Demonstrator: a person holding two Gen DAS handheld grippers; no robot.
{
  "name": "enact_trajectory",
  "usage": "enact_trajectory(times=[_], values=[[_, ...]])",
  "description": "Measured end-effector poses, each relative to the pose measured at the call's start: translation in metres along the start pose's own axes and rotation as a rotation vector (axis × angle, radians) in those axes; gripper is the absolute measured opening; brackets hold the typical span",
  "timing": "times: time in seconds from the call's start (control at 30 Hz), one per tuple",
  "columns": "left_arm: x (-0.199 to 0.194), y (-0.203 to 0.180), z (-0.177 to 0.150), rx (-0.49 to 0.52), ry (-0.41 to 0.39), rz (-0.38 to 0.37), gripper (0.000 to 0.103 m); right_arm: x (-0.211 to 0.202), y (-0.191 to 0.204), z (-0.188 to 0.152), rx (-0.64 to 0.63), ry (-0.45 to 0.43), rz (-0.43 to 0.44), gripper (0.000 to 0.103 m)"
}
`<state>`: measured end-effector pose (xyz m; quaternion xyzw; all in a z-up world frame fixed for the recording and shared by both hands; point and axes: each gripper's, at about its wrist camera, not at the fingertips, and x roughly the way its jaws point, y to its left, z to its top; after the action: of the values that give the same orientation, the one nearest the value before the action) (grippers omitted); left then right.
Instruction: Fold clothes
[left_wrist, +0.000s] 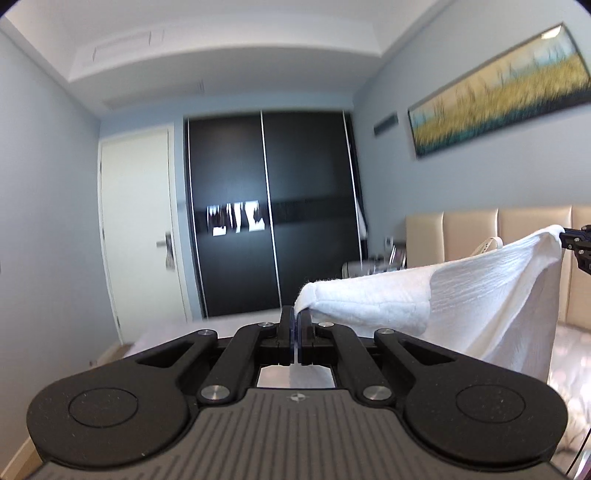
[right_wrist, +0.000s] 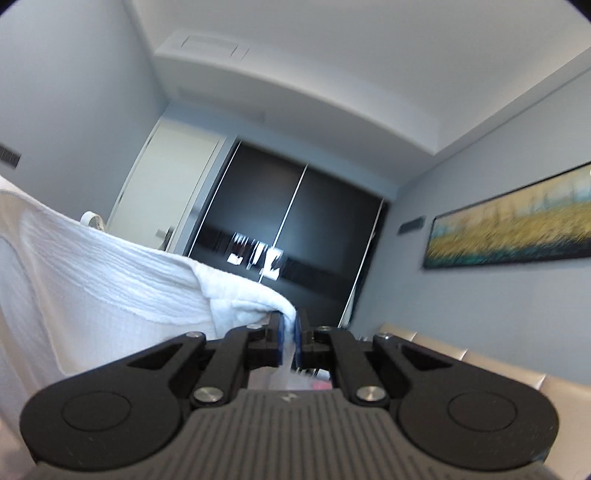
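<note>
Open air fills the room ahead of both raised grippers, clear through to the black sliding-door wardrobe (left_wrist: 273, 214) and the white door (left_wrist: 136, 221) beside it on the far wall. A white textured cotton garment (left_wrist: 480, 291), stretched taut between the left gripper (left_wrist: 297, 317) and the right gripper (right_wrist: 290, 325), bars the gap between them. The beige padded headboard (left_wrist: 472, 229) and a long framed landscape painting (left_wrist: 498, 92) hem in the right side.
</note>
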<state>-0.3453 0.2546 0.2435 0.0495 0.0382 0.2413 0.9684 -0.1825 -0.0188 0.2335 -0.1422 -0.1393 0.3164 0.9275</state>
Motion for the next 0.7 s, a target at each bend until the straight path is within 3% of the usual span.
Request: enact_trajectory(times=[0.17, 0.37, 0.53, 0.7], values=[[-0.036, 0.001, 0.04, -0.024, -0.112, -0.024, 0.0, -0.04, -0.014, 0.05, 0.011, -0.124, -0.077, 0.006], [-0.051, -0.002, 0.067, -0.003, -0.191, -0.021, 0.0, -0.041, -0.019, 0.075, 0.038, -0.159, -0.108, 0.007], [-0.04, 0.001, 0.078, 0.011, -0.191, 0.003, 0.0, -0.01, -0.009, 0.077, 0.029, -0.145, -0.112, 0.007], [0.002, 0.008, 0.063, 0.023, -0.091, 0.036, 0.0, 0.043, 0.005, 0.057, 0.016, -0.069, -0.075, 0.007]])
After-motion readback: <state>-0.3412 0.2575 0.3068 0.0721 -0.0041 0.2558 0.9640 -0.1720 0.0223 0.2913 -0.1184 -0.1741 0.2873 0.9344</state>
